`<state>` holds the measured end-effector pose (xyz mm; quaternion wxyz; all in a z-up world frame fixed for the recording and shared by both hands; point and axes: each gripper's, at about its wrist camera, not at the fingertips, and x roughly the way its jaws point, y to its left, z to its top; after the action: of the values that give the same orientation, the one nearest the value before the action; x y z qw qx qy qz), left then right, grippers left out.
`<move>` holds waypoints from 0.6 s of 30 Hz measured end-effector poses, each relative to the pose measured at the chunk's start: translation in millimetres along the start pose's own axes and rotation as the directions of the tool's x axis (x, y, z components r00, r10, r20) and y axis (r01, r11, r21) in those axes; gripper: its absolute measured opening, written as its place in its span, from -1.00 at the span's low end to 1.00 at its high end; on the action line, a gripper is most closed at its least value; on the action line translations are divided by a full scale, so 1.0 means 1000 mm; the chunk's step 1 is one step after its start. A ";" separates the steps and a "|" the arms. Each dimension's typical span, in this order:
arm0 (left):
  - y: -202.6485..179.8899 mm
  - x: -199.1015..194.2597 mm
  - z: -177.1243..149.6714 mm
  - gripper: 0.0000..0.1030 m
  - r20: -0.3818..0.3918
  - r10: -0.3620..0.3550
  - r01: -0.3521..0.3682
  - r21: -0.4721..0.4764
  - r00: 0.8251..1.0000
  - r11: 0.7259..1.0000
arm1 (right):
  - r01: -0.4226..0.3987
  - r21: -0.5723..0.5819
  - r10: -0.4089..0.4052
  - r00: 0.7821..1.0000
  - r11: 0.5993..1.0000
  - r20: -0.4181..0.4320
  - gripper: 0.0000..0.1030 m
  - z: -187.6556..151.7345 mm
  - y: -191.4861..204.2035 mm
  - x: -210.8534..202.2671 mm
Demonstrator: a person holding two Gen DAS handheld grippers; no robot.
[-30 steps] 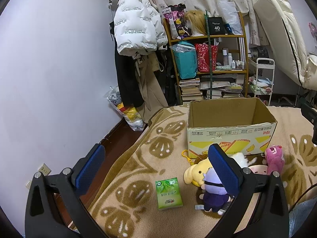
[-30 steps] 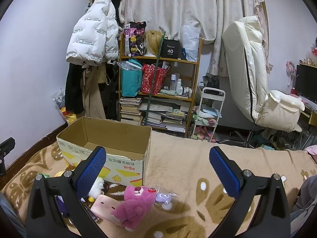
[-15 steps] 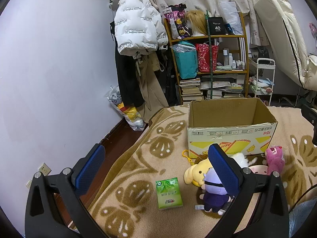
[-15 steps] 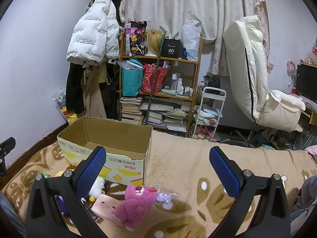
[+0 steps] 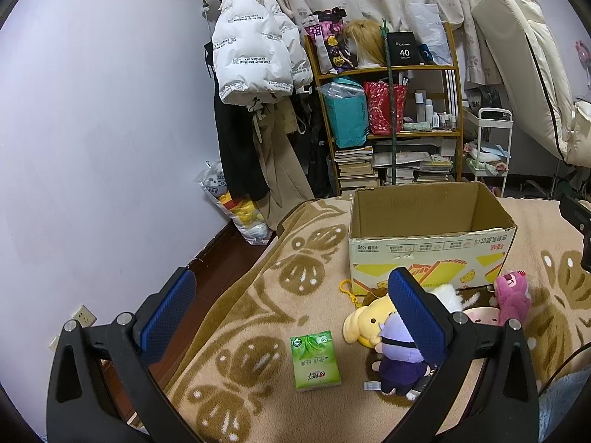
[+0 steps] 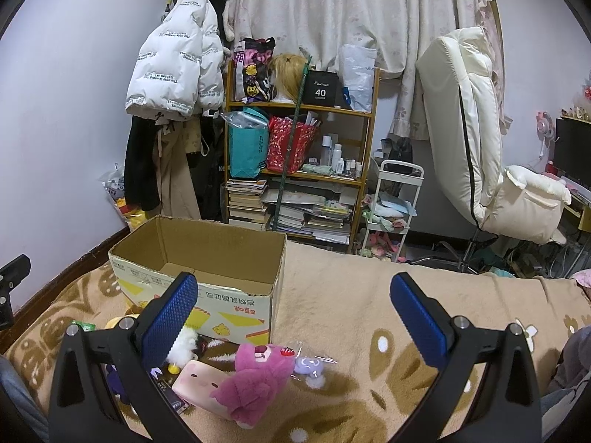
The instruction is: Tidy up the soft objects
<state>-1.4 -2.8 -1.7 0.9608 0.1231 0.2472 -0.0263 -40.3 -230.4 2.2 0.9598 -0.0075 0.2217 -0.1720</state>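
Observation:
An open cardboard box stands on the blanket-covered bed; it also shows in the right wrist view. In front of it lie a yellow plush, a purple-haired doll, a pink plush bear, a flat pink plush and a small purple toy in a clear bag. The pink bear also shows in the right wrist view. A green tissue pack lies left of the doll. My left gripper is open and empty above the pack. My right gripper is open and empty above the pink bear.
The brown patterned blanket stretches right of the box. Behind the bed stand a cluttered wooden shelf, hanging coats, a white trolley and a cream chair. The bed's left edge drops to dark floor.

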 end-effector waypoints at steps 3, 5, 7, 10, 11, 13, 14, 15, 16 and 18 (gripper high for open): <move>0.000 0.000 0.000 0.98 -0.001 0.001 -0.001 0.000 1.000 1.000 | 0.000 0.000 0.000 1.000 1.000 0.001 1.00 0.000 0.000 0.000; 0.000 0.000 0.000 0.98 -0.002 -0.001 0.001 -0.001 1.000 1.000 | -0.001 0.001 0.001 1.000 1.000 0.000 1.00 0.000 0.000 0.000; 0.000 0.000 0.000 0.98 -0.002 0.000 0.000 0.000 1.000 1.000 | 0.000 0.000 0.000 1.000 1.000 -0.001 1.00 -0.001 0.000 0.001; 0.000 0.000 -0.001 0.98 -0.002 0.000 0.000 0.001 1.000 1.000 | -0.002 0.001 0.002 1.000 1.000 -0.003 1.00 -0.001 0.000 0.001; 0.001 -0.001 -0.002 0.98 -0.003 0.000 0.000 0.002 1.000 1.000 | -0.002 0.001 0.002 1.000 1.000 -0.002 1.00 -0.001 0.000 0.001; 0.000 0.000 -0.002 0.98 -0.003 0.000 0.000 0.002 1.000 1.000 | -0.001 0.001 0.001 1.000 1.000 -0.003 1.00 -0.001 0.000 0.001; 0.001 0.000 -0.002 0.98 -0.002 0.001 -0.001 0.002 1.000 1.000 | -0.002 0.002 0.002 1.000 1.000 -0.003 1.00 -0.001 0.000 0.001; 0.000 0.000 -0.002 0.98 -0.001 0.001 -0.001 0.001 1.000 1.000 | -0.001 0.002 0.001 1.000 1.000 -0.003 1.00 -0.001 0.000 0.001; 0.000 0.000 -0.002 0.98 -0.002 0.000 0.000 0.001 1.000 1.000 | -0.001 0.002 0.001 1.000 1.000 -0.003 1.00 -0.001 0.000 0.001; 0.000 0.000 -0.002 0.98 -0.003 0.001 -0.001 0.002 1.000 1.000 | -0.001 0.002 0.001 1.000 1.000 -0.004 1.00 -0.001 0.000 0.001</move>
<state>-2.4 -2.2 -3.0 0.9603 0.1241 0.2484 -0.0257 -39.7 -230.6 0.9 0.9595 -0.0058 0.2234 -0.1716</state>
